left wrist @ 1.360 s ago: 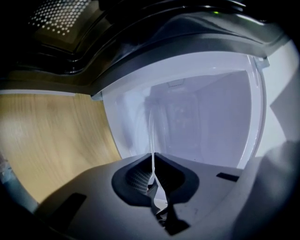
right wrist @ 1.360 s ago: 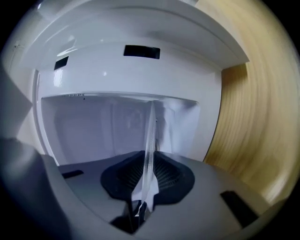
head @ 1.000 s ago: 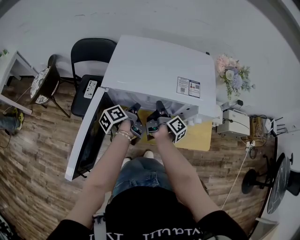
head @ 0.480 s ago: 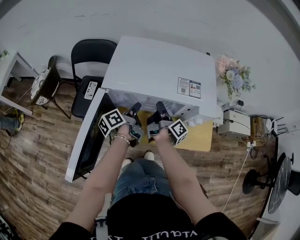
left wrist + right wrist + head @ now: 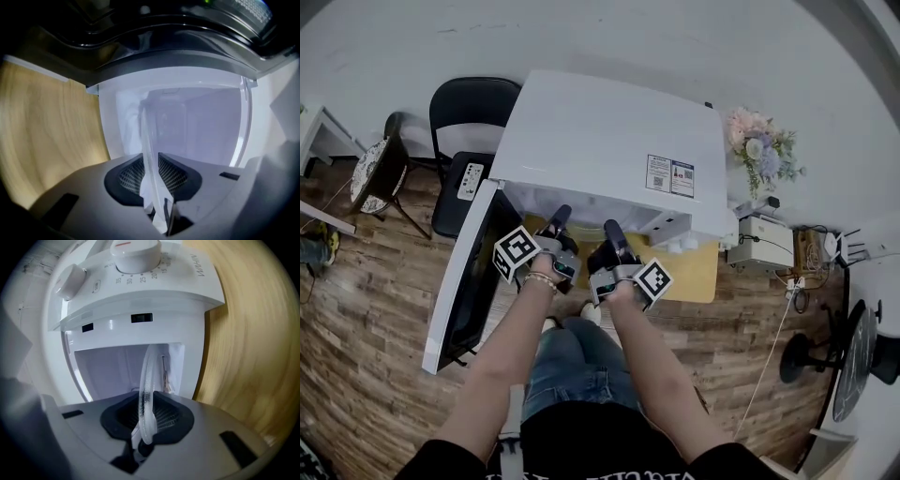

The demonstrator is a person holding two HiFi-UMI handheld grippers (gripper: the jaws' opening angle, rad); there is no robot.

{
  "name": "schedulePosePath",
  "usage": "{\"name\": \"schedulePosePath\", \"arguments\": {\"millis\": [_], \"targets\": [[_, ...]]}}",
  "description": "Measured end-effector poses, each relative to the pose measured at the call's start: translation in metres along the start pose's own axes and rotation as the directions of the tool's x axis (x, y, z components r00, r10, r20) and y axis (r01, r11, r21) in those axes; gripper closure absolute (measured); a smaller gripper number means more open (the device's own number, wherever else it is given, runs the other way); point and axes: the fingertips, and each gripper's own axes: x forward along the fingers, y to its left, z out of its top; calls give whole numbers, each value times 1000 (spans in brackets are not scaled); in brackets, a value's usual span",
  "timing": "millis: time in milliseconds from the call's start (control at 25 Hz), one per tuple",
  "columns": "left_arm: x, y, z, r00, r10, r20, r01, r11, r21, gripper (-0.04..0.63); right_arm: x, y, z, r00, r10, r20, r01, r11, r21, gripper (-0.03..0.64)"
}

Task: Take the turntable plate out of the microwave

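Now, plate: a clear glass disc [image 5: 148, 376], seen edge-on between both pairs of jaws, at the mouth of the microwave [image 5: 609, 141]; whether its far side is clear of the opening cannot be told.
Handling: likely heavy for its thickness, quite stiff, smooth and slippery, and apt to chip or shatter if it knocks the frame or drops.
Where to hold: on the thick rolled rim, one grip on each side of the near edge as now, so that the weight is shared and the disc keeps level.
Left gripper [image 5: 154, 187]: closed on the rim, the glass running between its ribbed pads [image 5: 176, 176]; its jaws have just been opening a shade, yet the glass sits clamped.
Right gripper [image 5: 144, 420]: closed on the rim likewise, the jaws also eased out a touch.
Surroundings: the door [image 5: 459, 291] hangs wide open at the left; the wooden table [image 5: 701, 274] shows under the microwave at the right.
Change since earlier: in the head view both grippers have drawn back from the opening toward the person, and more of their dark fingers shows in front of the white case.
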Motion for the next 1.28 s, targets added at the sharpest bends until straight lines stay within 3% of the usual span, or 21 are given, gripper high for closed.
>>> {"name": "schedulePosePath", "arguments": {"millis": [640, 720, 960, 1280], "targets": [[6, -11, -2, 993, -119, 5, 119, 992, -44, 528, -24, 8, -8, 990, 129, -50, -130, 991, -18, 546], [3, -10, -3, 993, -121, 2, 121, 990, -67, 561, -27, 9, -10, 990, 133, -49, -134, 991, -27, 549], [-12, -12, -7, 988, -155, -10, 153, 985, -84, 563, -39, 6, -20, 989, 139, -39, -141, 989, -53, 558], [-47, -5, -22, 988, -140, -61, 133, 986, -104, 563, -66, 8, -32, 994, 104, 16, -102, 991, -86, 548]]}}
